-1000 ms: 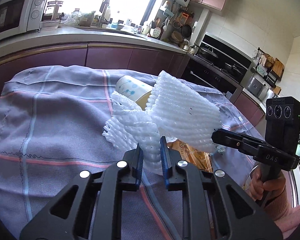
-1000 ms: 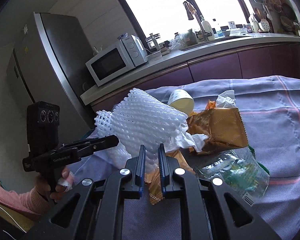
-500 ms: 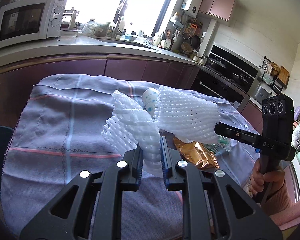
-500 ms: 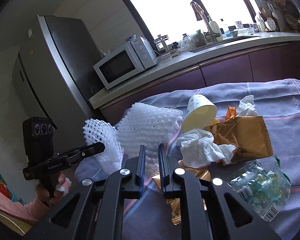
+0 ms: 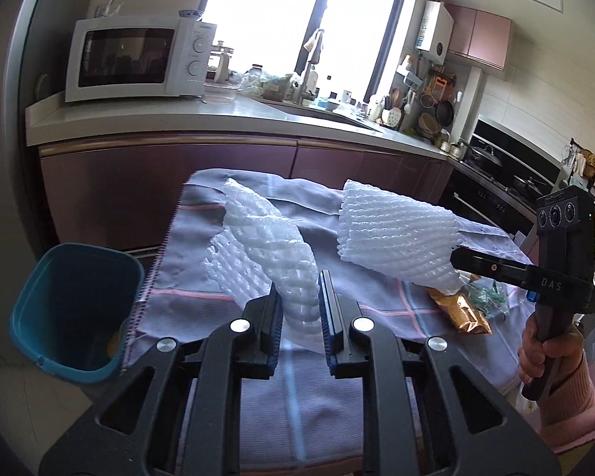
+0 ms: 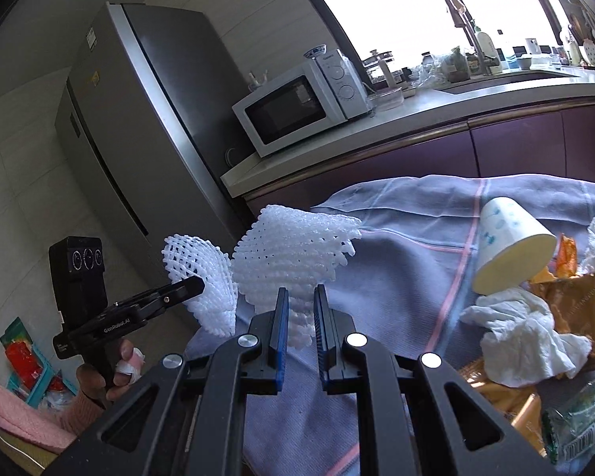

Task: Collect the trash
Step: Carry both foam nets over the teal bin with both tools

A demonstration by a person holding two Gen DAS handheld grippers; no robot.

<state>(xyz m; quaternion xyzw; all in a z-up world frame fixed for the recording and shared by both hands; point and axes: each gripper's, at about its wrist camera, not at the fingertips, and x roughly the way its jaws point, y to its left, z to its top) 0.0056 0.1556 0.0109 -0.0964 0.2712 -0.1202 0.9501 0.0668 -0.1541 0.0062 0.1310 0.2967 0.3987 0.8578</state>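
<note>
Left gripper (image 5: 299,297) clamps one foam net (image 5: 273,254), right gripper (image 6: 297,309) another foam sleeve (image 6: 293,254); bin (image 5: 75,309) lower left, contents unclear.

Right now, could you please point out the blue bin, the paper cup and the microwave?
blue bin (image 5: 39,277): left wrist view, outer wall.
paper cup (image 6: 503,234): right wrist view, printed side.
microwave (image 5: 123,57): left wrist view, door window.

It was a home kitchen: a white microwave (image 5: 139,61) stood on a long counter (image 5: 258,119) over purple cabinets (image 5: 226,166), with a sink tap (image 5: 311,67) under the window, a steel fridge (image 6: 131,127), and a black stove (image 5: 499,174).
</note>
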